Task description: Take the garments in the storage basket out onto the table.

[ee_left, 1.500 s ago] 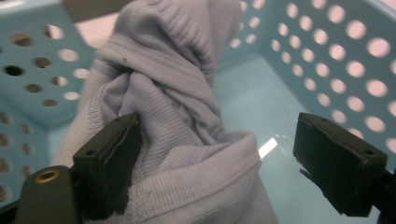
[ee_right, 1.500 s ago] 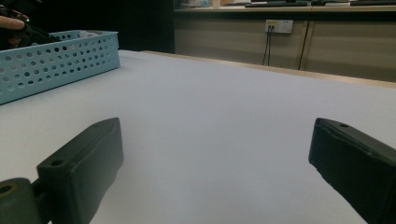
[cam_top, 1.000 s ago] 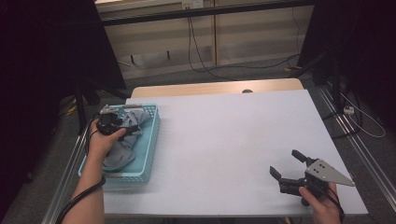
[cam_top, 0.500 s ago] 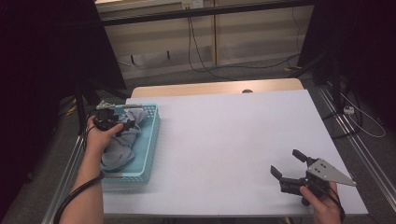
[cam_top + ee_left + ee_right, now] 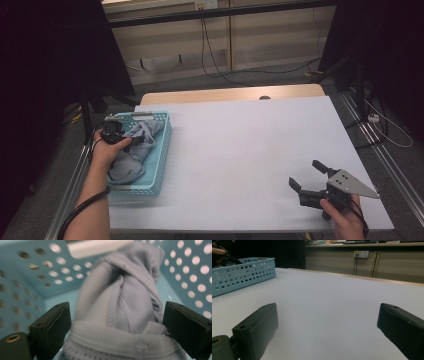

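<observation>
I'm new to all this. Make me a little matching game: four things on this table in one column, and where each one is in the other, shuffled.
Things:
1. grey cloth
2. blue basket
3. left gripper
4. right gripper

Places or states:
A. near right corner of the table, jaws open over bare white top
B. left edge of the table
C. bunched inside the basket
D. reaching into the basket, jaws wide on either side of the cloth

Pairs: 1-C, 2-B, 3-D, 4-A

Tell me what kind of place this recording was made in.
Probably a lab or workshop set up for recording, not a home: a bare white table with dark screens beside it, loose cables across the floor, and a wall socket above a low bench.
</observation>
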`<state>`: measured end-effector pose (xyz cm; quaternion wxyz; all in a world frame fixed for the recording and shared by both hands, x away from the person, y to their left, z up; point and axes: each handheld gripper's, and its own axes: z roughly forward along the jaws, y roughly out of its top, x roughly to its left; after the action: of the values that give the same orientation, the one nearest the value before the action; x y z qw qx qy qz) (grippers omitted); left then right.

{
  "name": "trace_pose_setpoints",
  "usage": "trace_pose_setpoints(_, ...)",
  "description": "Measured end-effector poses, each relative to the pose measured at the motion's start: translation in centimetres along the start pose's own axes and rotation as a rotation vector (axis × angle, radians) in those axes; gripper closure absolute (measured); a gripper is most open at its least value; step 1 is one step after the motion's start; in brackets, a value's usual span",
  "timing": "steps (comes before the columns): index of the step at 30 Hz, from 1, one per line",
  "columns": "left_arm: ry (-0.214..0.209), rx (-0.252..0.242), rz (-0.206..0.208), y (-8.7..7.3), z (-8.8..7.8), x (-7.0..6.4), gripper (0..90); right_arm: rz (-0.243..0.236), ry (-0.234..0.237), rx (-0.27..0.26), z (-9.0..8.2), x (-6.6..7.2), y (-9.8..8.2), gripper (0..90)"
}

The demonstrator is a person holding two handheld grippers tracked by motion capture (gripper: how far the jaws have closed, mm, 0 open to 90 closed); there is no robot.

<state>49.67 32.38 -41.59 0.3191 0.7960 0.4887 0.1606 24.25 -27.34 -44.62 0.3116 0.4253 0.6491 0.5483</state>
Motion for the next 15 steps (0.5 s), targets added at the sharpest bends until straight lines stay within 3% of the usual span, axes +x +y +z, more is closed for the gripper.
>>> trace_pose_setpoints(4, -0.006, 0.014, 0.014, -0.3, 0.7, -0.3, 4.8, 0.005, -0.001, -0.001, 0.1, 0.0, 0.0, 2.9)
trace_pose_setpoints(9, -0.045, 0.026, -0.024, -0.8, 1.0, -0.3, 3.0, 0.003, -0.001, 0.001, 0.1, -0.1, 0.0, 2.9)
trace_pose_setpoints(11, -0.060, 0.038, -0.020, -0.9, 1.2, -0.3, 3.0, 0.004, 0.000, 0.000, 0.0, -0.1, 0.0, 2.9)
trace_pose_setpoints(15, -0.042, 0.062, -0.011, -0.9, 1.6, -0.7, 3.0, 0.002, 0.004, 0.001, 0.0, 0.0, 0.0, 2.9)
